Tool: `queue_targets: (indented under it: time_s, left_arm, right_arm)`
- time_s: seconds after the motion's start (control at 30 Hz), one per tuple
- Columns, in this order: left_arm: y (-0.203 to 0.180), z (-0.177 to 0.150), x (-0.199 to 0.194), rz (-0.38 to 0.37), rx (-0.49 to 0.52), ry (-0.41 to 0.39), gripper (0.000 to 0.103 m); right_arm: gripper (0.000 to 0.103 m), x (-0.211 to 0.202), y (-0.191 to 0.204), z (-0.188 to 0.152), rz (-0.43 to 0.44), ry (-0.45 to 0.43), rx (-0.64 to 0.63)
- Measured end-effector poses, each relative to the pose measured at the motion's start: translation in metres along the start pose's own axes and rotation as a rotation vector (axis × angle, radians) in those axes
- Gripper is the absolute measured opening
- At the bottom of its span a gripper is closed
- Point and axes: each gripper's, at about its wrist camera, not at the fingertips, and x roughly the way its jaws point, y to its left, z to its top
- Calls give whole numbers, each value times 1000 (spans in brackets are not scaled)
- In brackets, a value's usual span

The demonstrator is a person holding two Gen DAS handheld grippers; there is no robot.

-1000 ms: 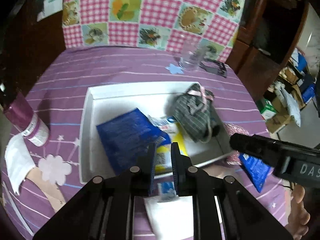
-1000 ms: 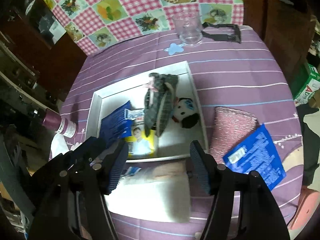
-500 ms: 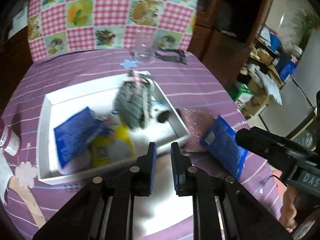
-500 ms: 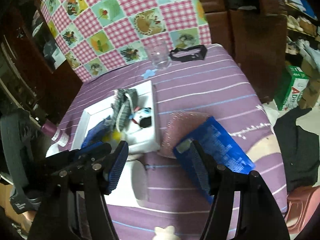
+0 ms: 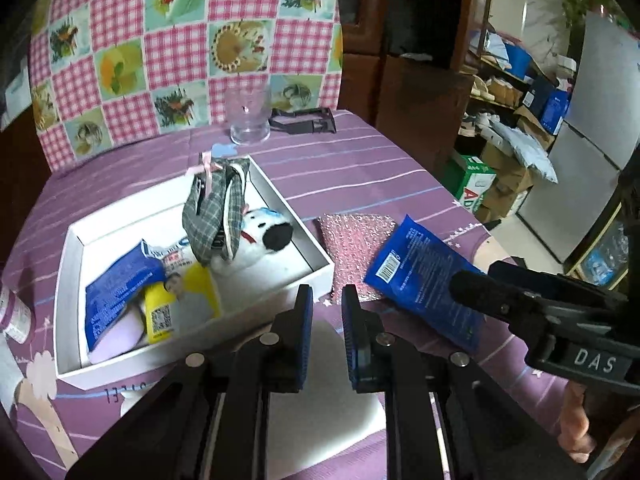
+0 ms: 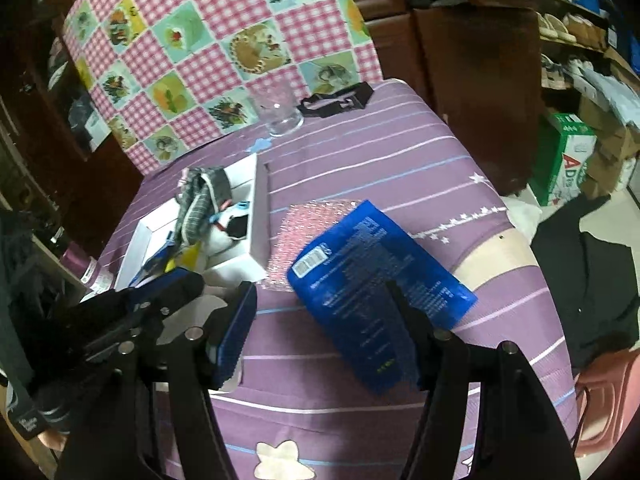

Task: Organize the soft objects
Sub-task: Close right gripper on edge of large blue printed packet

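A white tray (image 5: pixel 200 346) holds a blue packet (image 5: pixel 116 288), a yellow packet (image 5: pixel 180 304), a grey plaid pouch (image 5: pixel 216 208) and a white plush toy (image 5: pixel 264 232). My left gripper (image 5: pixel 327 300) is shut and holds nothing, just off the tray's near right corner, above a white sheet (image 5: pixel 320 400). To the tray's right a second blue packet (image 6: pixel 372 280) lies partly on a pink glittery pouch (image 6: pixel 304 220). My right gripper (image 6: pixel 320 320) is open above that packet, which lies between its fingers. The pads do not press it.
A clear glass (image 5: pixel 248 120) and a black clip (image 5: pixel 304 120) stand at the table's far side, before a checked cloth (image 5: pixel 180 40). A purple-capped bottle (image 5: pixel 12 312) lies at the left. Cardboard boxes (image 5: pixel 476 184) crowd the floor past the table's right edge.
Both grippers have swung to the right, away from the tray. The loose blue packet, at the right edge before, now lies between the right fingers. Neither jaw opening has changed.
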Motion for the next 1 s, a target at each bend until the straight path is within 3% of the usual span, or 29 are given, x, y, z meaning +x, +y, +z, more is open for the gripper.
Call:
queue_targets:
  time_s: [0.37,0.5,1.0]
  left_arm:
    - [1,0,1,-4,-7,8,14]
    - [2,1,-1,-9,-7,6,27]
    - [-1,-3,7,-49,11,44,27]
  right_arm:
    - [65,3,-18,0,3,7,81]
    - [65,3,-20,1,-3,11,89]
    - [65,-4,-38,5,-26,-7,117]
